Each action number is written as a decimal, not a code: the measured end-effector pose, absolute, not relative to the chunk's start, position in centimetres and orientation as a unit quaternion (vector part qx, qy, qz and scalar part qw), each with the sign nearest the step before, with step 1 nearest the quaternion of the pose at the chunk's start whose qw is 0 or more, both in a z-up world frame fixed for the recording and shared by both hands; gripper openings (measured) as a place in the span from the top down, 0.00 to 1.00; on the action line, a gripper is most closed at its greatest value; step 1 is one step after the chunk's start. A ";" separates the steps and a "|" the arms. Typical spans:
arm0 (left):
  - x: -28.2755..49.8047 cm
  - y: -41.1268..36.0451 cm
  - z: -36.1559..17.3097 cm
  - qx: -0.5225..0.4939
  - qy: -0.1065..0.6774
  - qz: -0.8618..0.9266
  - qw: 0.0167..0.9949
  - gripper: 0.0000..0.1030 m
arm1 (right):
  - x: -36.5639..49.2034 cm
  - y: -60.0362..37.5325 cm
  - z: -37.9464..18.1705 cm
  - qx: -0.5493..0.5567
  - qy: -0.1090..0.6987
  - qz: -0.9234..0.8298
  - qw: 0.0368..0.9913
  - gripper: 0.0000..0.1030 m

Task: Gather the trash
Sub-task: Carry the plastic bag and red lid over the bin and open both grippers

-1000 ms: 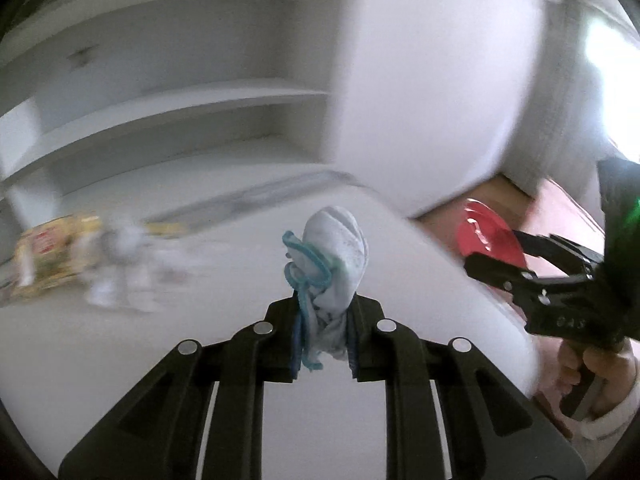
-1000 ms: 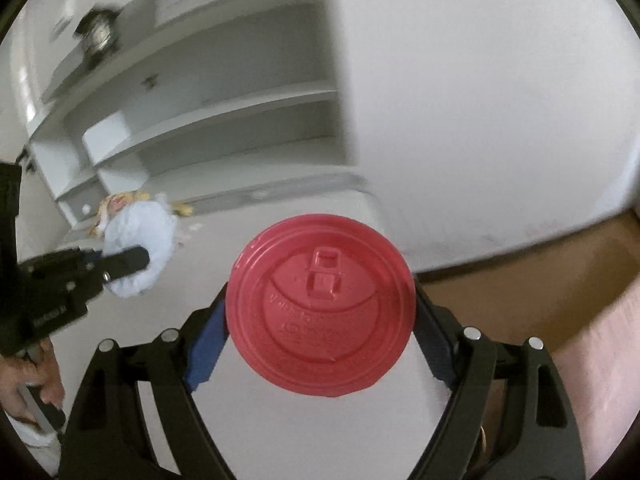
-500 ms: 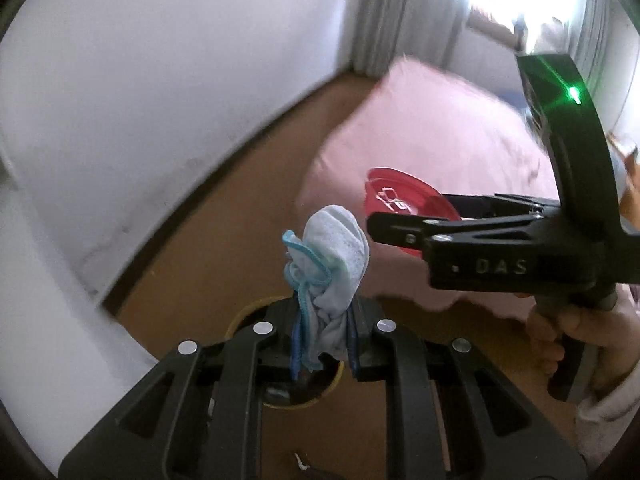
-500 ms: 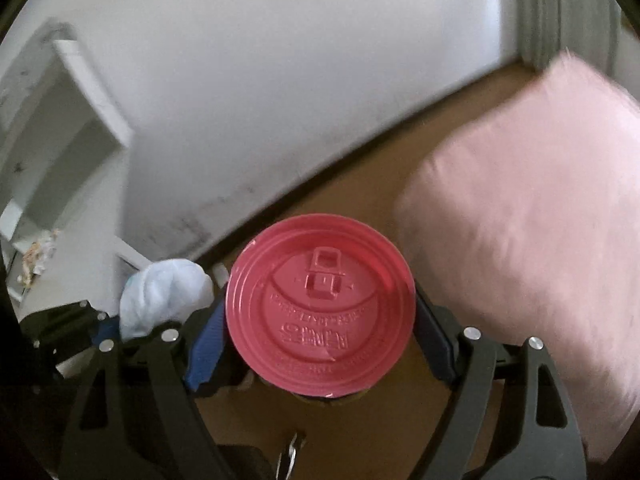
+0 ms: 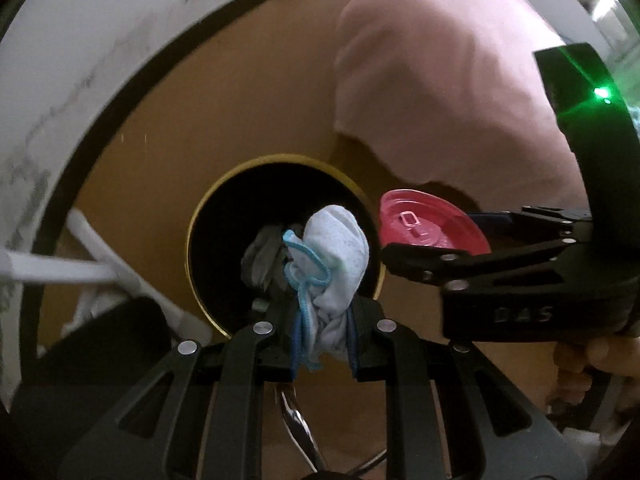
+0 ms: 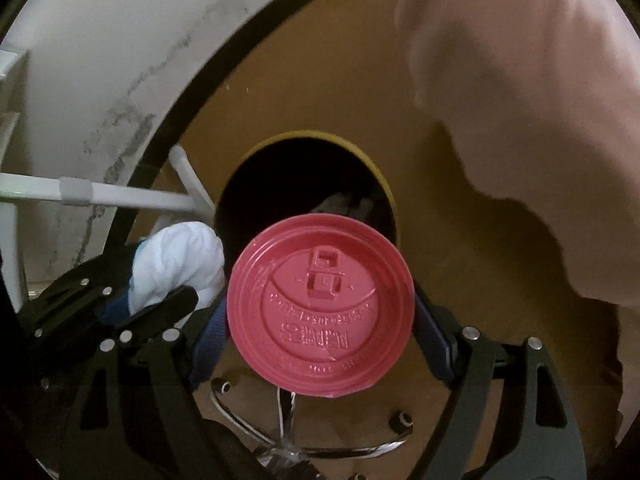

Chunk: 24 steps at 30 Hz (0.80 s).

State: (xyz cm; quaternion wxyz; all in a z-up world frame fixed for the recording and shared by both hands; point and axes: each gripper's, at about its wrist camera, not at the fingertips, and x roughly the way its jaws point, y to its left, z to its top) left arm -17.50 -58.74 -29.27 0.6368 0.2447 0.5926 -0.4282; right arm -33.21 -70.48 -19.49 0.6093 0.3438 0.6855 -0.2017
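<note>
- The left gripper [image 5: 323, 334], at the bottom centre of the left wrist view, has its tongs clamped on a crumpled white face mask [image 5: 334, 264] with blue ear loops.
- The mask hangs directly in front of the dark mouth of a round bin [image 5: 208, 216] with a yellow rim, which stands on the brown floor [image 5: 240, 100] in the middle of the frame.
- The right gripper [image 6: 320, 312], at the bottom centre of the right wrist view, has its tongs spread wide and pressed on the edges of a red cup lid [image 6: 320, 304].
- In that view the lid overlaps the lower edge of the bin opening; some grey trash [image 5: 262, 258] already lies inside.
- A pink cushion [image 5: 440, 80] fills the upper right.
- Step in hand, as I judge it: bringing both pieces over the bin to drop them.
- The next move calls for both pieces to be centred over the opening, then the tongs parted so the mask and the lid fall in, not on the rim.
</note>
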 end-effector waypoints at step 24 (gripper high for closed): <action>-22.9 -57.4 -20.5 0.181 0.530 -0.541 0.628 0.11 | -34.7 -76.3 -7.6 0.286 0.587 -0.365 0.664 0.07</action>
